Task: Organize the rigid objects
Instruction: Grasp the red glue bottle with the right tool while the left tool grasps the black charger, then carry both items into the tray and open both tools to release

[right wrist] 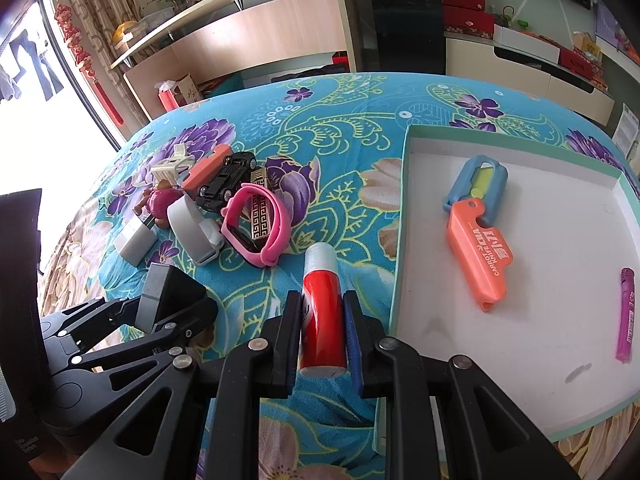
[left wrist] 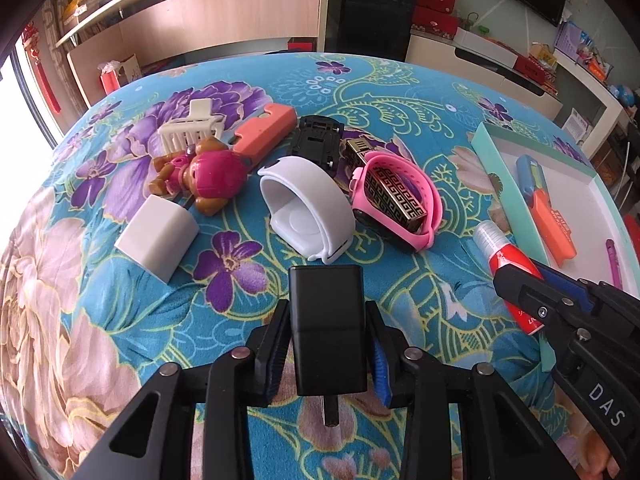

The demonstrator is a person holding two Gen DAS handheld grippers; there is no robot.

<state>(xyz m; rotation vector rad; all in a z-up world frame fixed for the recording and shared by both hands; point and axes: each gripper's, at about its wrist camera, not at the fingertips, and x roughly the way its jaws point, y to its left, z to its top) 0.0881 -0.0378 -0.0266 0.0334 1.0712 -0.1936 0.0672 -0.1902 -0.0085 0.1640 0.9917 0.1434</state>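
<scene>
I see the worktop [right wrist: 328,128] under a blue floral cloth, and on its right side the shallow box [right wrist: 404,208] with a mint rim and white floor. In the box lie an orange and blue knife toy [right wrist: 478,256] and, well apart near the right edge, a slim purple lighter [right wrist: 625,312]. My left gripper [left wrist: 328,344] has its fingers closed on a black charger [left wrist: 326,320], pads pressed to both its sides (a metal prong shows beneath it). My right gripper [right wrist: 322,332] has its fingers clamped on a red tube [right wrist: 322,312] with a clear cap, which points away from me, just left of the box rim. Beyond them the remaining things sit in a loose cluster on the cloth: a white band [left wrist: 304,208] curled on its side, just beside a pink band [left wrist: 400,200] that loops around a gold patterned lighter [left wrist: 394,196]. Behind those lie a black toy car [left wrist: 316,140] and an orange knife toy [left wrist: 264,128], touching or nearly so. To the left is a pup figure [left wrist: 204,172] in a magenta helmet, with a cream clip [left wrist: 192,128] behind it and a white block [left wrist: 158,238] in front.
</scene>
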